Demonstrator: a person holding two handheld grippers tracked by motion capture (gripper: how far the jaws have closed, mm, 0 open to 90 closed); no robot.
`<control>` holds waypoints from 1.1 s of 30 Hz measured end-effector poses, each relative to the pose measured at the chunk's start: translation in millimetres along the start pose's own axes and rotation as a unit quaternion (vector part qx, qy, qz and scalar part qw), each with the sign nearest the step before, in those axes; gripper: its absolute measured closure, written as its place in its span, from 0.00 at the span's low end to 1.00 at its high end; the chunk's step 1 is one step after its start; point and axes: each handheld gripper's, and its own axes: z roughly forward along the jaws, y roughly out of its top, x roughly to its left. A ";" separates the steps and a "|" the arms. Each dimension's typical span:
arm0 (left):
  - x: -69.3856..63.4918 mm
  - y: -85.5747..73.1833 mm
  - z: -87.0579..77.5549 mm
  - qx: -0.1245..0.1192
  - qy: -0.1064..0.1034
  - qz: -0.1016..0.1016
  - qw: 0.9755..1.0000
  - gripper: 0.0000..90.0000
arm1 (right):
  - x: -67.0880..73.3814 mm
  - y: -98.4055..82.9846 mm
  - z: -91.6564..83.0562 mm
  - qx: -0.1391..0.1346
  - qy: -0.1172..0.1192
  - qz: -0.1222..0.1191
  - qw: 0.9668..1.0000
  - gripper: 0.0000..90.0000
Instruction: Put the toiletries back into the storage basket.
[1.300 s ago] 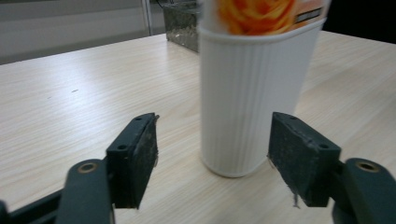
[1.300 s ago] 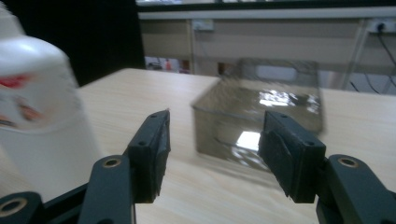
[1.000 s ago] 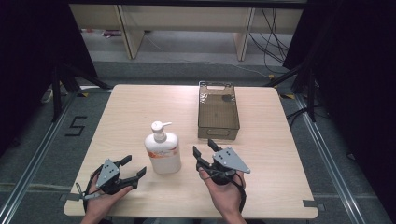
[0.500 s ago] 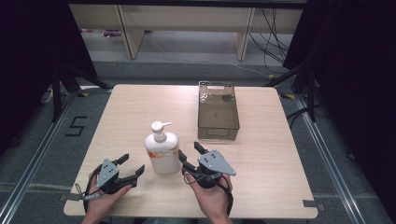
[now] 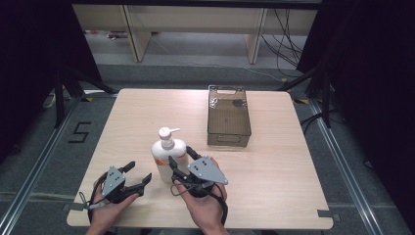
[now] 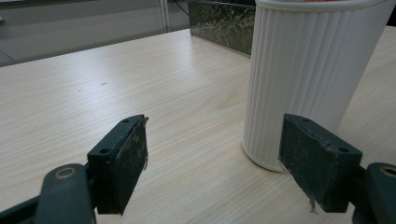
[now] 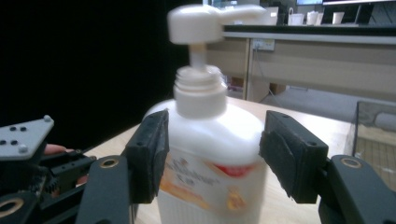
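The right gripper [image 5: 180,160] was seen with its jaws spread on either side of a white pump bottle [image 5: 168,152], no squeeze yet being evident, so the grasp was judged as merely begun. The left gripper [image 5: 137,173] was held spread and empty just left of the bottle, on the near part of the table [image 5: 274,161]. The clear bin [image 5: 228,117] farther right was seen empty, lifting and any placing being judged still undone.

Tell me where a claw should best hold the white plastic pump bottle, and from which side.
Grip the white plastic pump bottle at its broad body, below the shoulder, coming level from the person's side. It stands upright, and the narrow pump head gives poor hold. The right claw already brackets the body this way.
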 end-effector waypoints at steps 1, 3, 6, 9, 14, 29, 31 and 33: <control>0.4 0.0 -0.2 0.000 -0.001 0.002 1.000 0.25 | 2.4 2.0 1.8 -0.003 -0.001 -0.011 1.000 0.47; 0.4 -0.6 0.2 -0.007 -0.004 -0.003 1.000 0.25 | 8.1 5.6 6.7 -0.014 -0.003 -0.020 1.000 0.48; 1.1 -0.5 0.0 -0.007 -0.003 -0.001 1.000 0.25 | 13.7 11.0 13.9 -0.007 -0.012 -0.016 1.000 0.48; 1.1 -0.4 0.3 -0.006 -0.004 -0.001 1.000 0.25 | 13.8 14.8 21.9 -0.016 -0.023 -0.028 0.999 0.49; 1.1 -0.4 0.3 -0.006 -0.004 -0.001 1.000 0.25 | 15.6 18.6 30.2 -0.015 -0.036 -0.007 0.999 0.50; 0.0 -0.1 -0.6 0.001 -0.001 -0.002 1.000 0.25 | 20.1 29.2 41.7 -0.022 -0.032 -0.022 0.999 0.53; 0.0 -0.2 -0.5 0.000 -0.001 -0.001 1.000 0.25 | 20.7 30.3 41.2 -0.015 -0.039 -0.019 0.999 0.54; -0.2 -0.2 -0.5 0.000 -0.001 -0.002 1.000 0.25 | 18.7 31.5 42.6 -0.020 -0.042 -0.035 0.998 0.55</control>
